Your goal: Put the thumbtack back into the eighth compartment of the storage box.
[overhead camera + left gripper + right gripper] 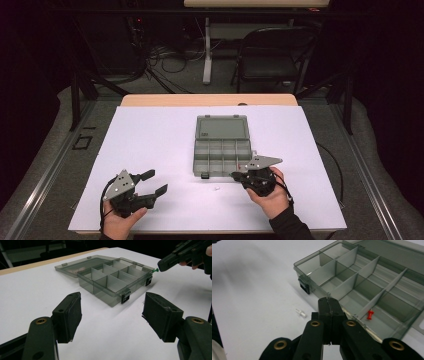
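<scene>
Pushpin, a green one, sticks out from the tip of the right gripper, whose jaws are clenched tight on it just over the near right corner of the organizer box. From the left gripper's camera you can see the green head poking out toward the box's rim. That grey see-through box lies open on the white table cover, lid folded flat behind it. A red pushpin lies in one of the front compartments, near the right gripper. A small white pushpin lies on the cover just in front of the box. The left gripper rests low at the near left, well apart from the box, jaws spread wide and holding nothing.
</scene>
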